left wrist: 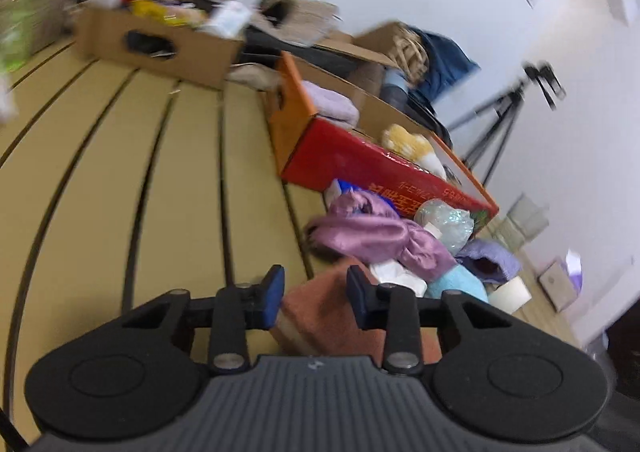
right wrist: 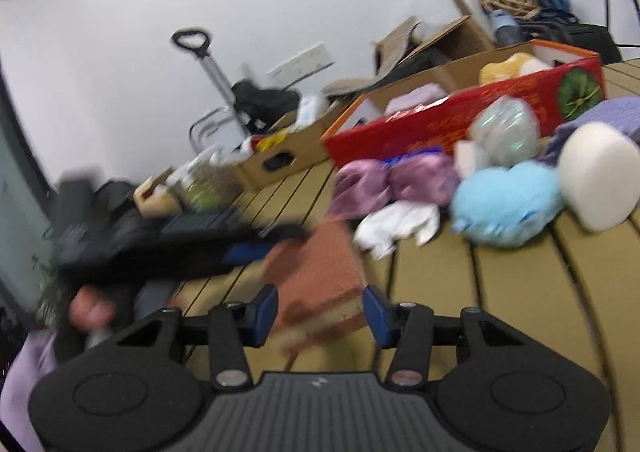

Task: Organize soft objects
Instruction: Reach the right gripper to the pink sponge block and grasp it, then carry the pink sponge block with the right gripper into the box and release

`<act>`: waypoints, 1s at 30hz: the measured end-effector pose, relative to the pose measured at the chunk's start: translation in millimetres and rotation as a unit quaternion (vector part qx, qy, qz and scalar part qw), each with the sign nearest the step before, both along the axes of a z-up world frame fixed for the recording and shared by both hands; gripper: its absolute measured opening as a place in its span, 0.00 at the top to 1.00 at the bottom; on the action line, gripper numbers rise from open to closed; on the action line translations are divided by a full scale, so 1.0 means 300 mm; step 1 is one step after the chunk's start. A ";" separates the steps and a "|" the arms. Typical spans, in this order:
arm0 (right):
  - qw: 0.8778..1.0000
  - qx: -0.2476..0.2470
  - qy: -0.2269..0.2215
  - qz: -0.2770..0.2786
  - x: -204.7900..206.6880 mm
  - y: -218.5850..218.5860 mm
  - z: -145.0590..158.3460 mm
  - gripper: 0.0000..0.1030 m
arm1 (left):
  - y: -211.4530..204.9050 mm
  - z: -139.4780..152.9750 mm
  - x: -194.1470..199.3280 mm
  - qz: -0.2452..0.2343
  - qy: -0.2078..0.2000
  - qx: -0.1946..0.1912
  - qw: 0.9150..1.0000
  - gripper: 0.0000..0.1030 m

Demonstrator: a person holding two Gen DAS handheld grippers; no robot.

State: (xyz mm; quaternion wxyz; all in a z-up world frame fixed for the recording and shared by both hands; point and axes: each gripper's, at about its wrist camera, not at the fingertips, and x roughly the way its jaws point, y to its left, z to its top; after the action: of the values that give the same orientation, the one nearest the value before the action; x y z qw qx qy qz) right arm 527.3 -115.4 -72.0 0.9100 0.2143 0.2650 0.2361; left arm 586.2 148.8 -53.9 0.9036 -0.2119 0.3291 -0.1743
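both grippers converging on the same thing: the rust-orange sponge block [right wrist: 316,276] lying flat on the slatted table [left wrist: 120,171], near edge of the soft pile.

left gripper [left wrist: 315,296]: jaws open wide, nothing held. sponge [left wrist: 336,316] sits right in the gap, between the blue pads [left wrist: 274,294] but with daylight on the left side. can't tell if the right pad touches it. in the right wrist view the left gripper [right wrist: 256,244] comes in from the left, heavily blurred, tips at the sponge's far-left corner.

right gripper [right wrist: 320,312]: also open wide, empty. sponge is dead ahead and slightly left of centre, near end just past the fingertips, not yet between them.

long axis of the sponge runs near-to-far from the right gripper, tilted a bit right at the far end. so the right one lines up along the length, the left one comes across it. left looks closer, my read is it takes the grasp.

rest of the pile is just past the sponge: purple satin cloth [left wrist: 372,232], white cloth [right wrist: 396,223], blue plush [right wrist: 508,203], white foam round [right wrist: 600,175]. red box [left wrist: 360,163] is beyond that, far right, already holding a lilac towel [left wrist: 332,105] and a yellow plush [left wrist: 408,141]. likely the drop target.

risk: both closing on one block, jaws could clash.
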 end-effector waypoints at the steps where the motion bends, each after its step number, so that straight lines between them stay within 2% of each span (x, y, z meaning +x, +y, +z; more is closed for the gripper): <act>1: 1.000 0.005 -0.001 -0.009 0.018 -0.026 0.003 0.57 | -0.005 -0.005 -0.041 0.004 0.004 -0.016 1.000 0.67; 3: 1.000 0.013 0.003 -0.025 0.048 -0.083 0.016 0.57 | -0.045 -0.019 -0.125 0.000 0.016 -0.045 0.999 0.66; 8: 0.999 -0.018 -0.019 -0.034 0.025 -0.166 0.037 0.57 | -0.106 0.038 -0.235 0.000 -0.031 -0.026 0.999 0.50; 10: 0.999 -0.026 -0.028 -0.025 -0.013 -0.179 0.046 0.57 | -0.119 0.033 -0.236 -0.005 -0.027 -0.025 0.999 0.46; 14: 0.999 -0.045 -0.026 -0.004 -0.041 -0.168 0.025 0.57 | -0.179 -0.007 -0.222 -0.010 -0.008 0.000 1.000 0.46; 17: 0.999 -0.041 -0.004 0.005 -0.026 -0.160 -0.003 0.57 | -0.189 -0.012 -0.229 -0.012 -0.009 0.004 1.000 0.52; 20: 1.000 -0.003 0.022 0.006 -0.010 -0.184 -0.027 0.57 | -0.190 -0.019 -0.231 -0.010 -0.008 0.007 1.000 0.53; 23: 0.999 0.025 0.036 0.012 0.004 -0.200 -0.042 0.63 | -0.190 -0.016 -0.233 -0.009 -0.009 0.008 1.000 0.56; 27: 1.000 0.021 0.016 0.010 -0.012 -0.199 -0.009 0.65 | -0.199 0.021 -0.241 -0.002 -0.042 0.011 0.999 0.58; 30: 1.000 0.021 -0.011 0.001 -0.002 -0.203 0.060 0.65 | -0.210 0.098 -0.207 -0.002 -0.080 0.011 0.997 0.58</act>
State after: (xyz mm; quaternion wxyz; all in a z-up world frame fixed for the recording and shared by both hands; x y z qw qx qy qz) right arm 526.8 -176.4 -54.1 0.9079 0.2304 0.2505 0.2448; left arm 524.0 85.8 -24.6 0.9290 -0.1864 0.2584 -0.1883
